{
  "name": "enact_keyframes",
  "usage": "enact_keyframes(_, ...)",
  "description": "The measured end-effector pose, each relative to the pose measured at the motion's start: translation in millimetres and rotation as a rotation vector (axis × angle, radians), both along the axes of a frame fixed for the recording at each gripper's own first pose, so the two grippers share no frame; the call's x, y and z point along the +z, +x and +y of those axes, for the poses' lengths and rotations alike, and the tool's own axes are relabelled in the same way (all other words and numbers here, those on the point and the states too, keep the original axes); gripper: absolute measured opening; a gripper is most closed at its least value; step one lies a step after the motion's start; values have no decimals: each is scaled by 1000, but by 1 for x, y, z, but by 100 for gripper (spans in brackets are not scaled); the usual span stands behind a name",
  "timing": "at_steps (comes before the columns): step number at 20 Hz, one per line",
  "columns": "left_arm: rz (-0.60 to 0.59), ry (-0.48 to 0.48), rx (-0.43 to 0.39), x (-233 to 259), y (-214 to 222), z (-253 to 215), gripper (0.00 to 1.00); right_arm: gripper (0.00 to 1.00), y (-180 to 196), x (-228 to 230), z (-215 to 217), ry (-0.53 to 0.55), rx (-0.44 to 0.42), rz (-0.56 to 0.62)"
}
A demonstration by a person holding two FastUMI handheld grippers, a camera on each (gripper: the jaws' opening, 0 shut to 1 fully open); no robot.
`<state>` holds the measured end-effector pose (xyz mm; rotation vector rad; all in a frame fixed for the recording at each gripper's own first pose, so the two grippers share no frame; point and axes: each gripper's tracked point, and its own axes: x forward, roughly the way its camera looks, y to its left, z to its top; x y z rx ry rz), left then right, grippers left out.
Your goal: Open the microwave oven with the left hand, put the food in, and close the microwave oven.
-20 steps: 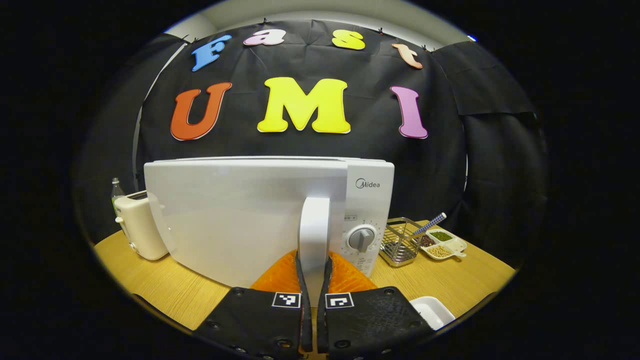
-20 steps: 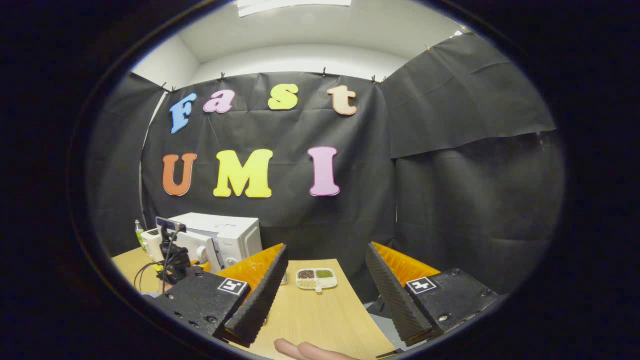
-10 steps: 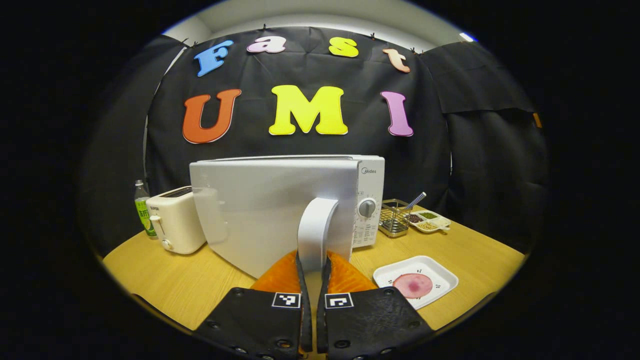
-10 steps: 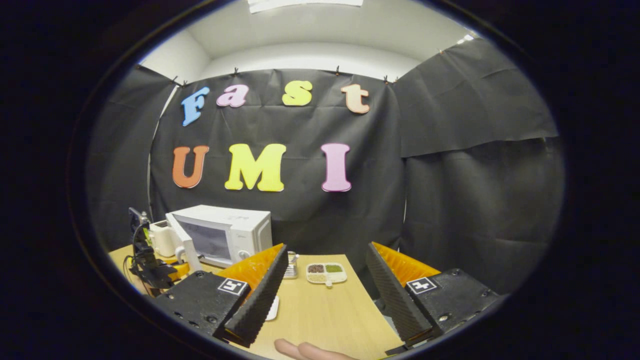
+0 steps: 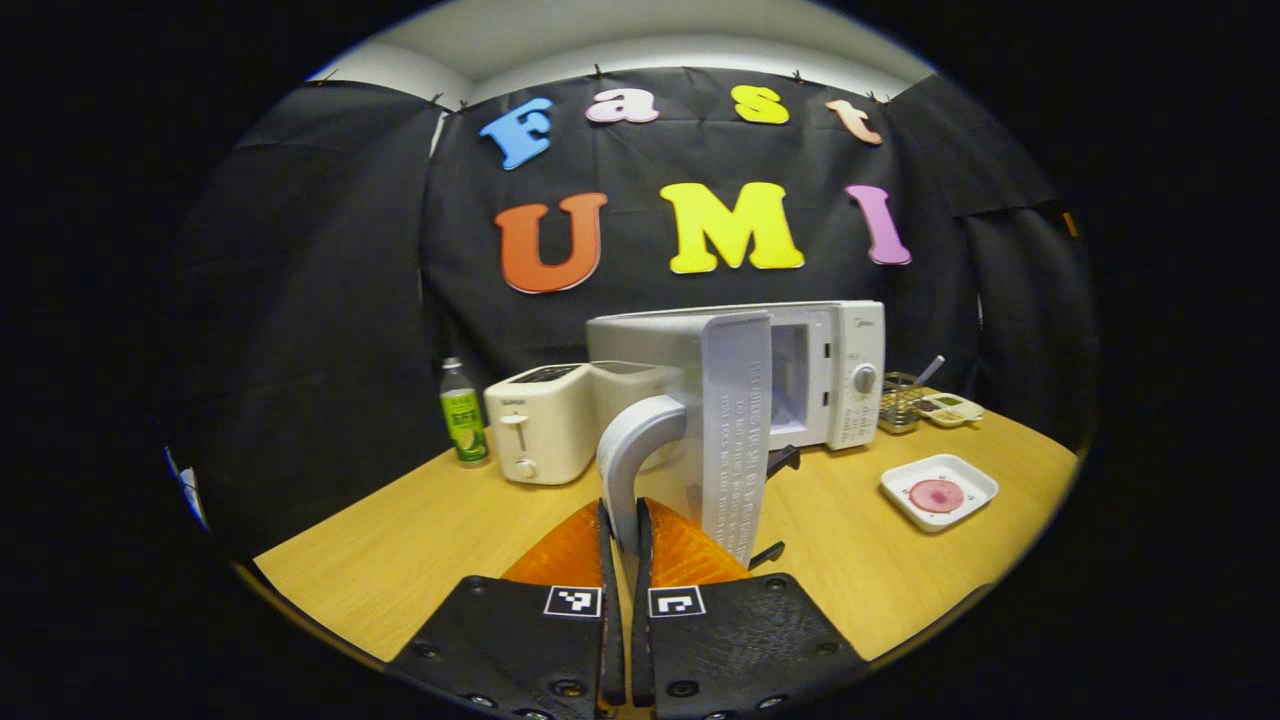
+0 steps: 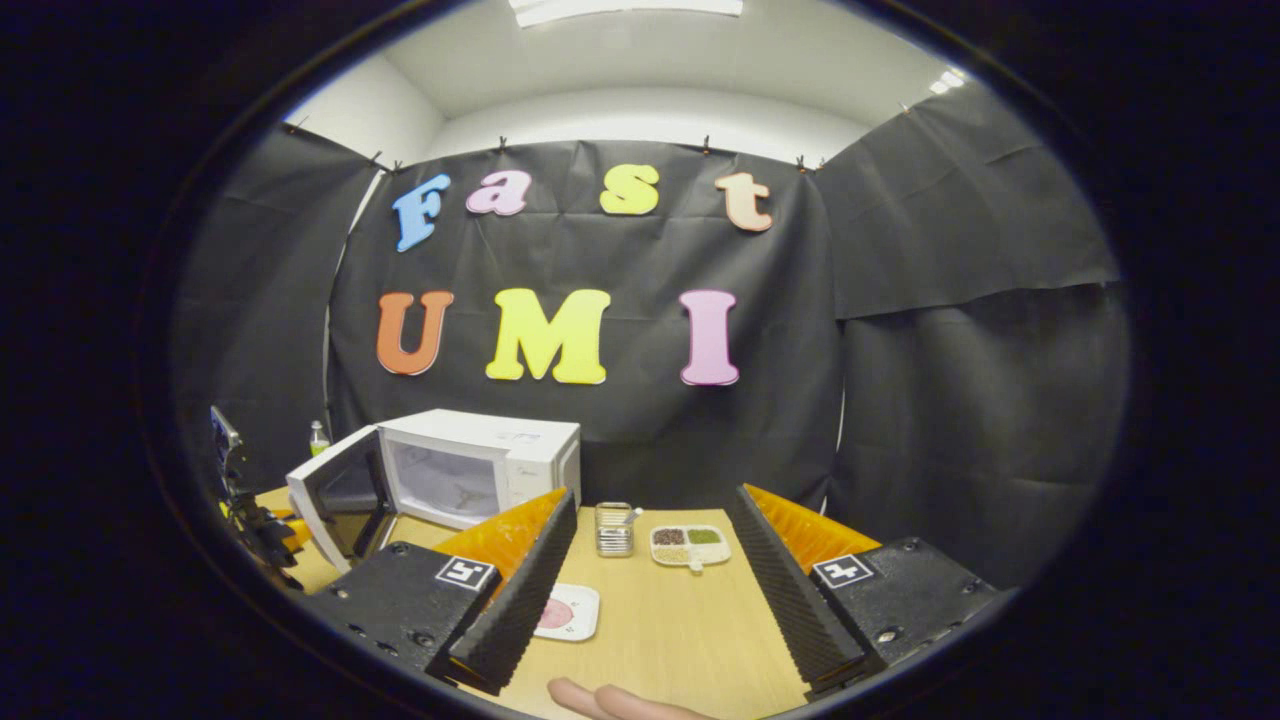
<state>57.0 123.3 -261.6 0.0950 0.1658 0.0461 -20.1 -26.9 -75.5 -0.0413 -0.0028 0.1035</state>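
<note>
The white microwave (image 5: 840, 360) stands at the back of the table with its door (image 5: 735, 430) swung wide, seen almost edge on. My left gripper (image 5: 622, 510) is shut on the door's curved handle (image 5: 632, 445). A white plate (image 5: 975, 485) holding a pink slice of food (image 5: 936, 494) lies on the table to the right of the door. In the right gripper view the microwave (image 6: 500, 455) shows its cavity, and the door (image 6: 335, 500) hangs open to the left. My right gripper (image 6: 654, 492) is open and holds nothing, above the table and just right of the plate (image 6: 580, 612).
A cream toaster (image 5: 540, 425) and a green-labelled bottle (image 5: 462, 415) stand left of the microwave. A wire basket (image 6: 613, 528) and a divided dish of grains (image 6: 688, 545) sit to its right. The wooden table (image 5: 420, 530) has bare room in front. A fingertip (image 6: 610, 700) shows at the bottom.
My left gripper has pulled the handle back and to the left, swinging the door from nearly closed to wide open. The right gripper has stayed open, its view turning slightly left.
</note>
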Motion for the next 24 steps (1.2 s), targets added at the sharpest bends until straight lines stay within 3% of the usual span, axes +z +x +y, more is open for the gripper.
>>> enact_keyframes(1,3,-55,-13,0,-4,11,2,92,1,-1,3,-2,5,4)
enact_keyframes(2,26,-77,26,-6,-12,28,3,92,2,-4,7,-1,10,11)
enact_keyframes(3,23,-48,46,-1,-14,44,43,92,4,-6,8,2,13,19)
enact_keyframes(4,1,-19,53,9,-25,57,83,100,6,-9,10,6,17,30)
enact_keyframes(5,-22,5,77,17,-33,71,70,92,10,-12,13,8,19,42)
enact_keyframes(6,-24,18,96,19,-37,81,92,100,13,-15,15,6,21,52)
enact_keyframes(8,-5,18,109,22,-47,85,93,100,25,-22,17,-7,14,76)
enact_keyframes(9,-3,21,116,28,-51,84,94,91,31,-26,19,-15,14,95)
enact_keyframes(10,-7,32,131,38,-54,84,96,92,37,-31,22,-22,19,119)
enact_keyframes(11,-12,49,141,46,-58,81,96,100,43,-35,26,-24,27,145)
enact_keyframes(12,-28,58,138,57,-61,76,96,92,50,-38,30,-23,40,168)
enact_keyframes(13,-49,58,116,68,-64,66,96,100,55,-41,35,-24,64,193)
enact_keyframes(14,-67,45,95,81,-66,56,96,92,63,-48,41,-28,80,228)
enact_keyframes(15,-78,27,75,93,-67,44,95,100,69,-56,45,-37,101,272)
enact_keyframes(16,-89,10,63,104,-69,37,95,92,75,-65,49,-50,117,314)
enact_keyframes(17,-98,2,57,115,-72,31,95,100,81,-73,51,-65,127,352)
enact_keyframes(24,-154,-46,-4,173,-74,-22,95,100,122,-156,70,-71,219,704)
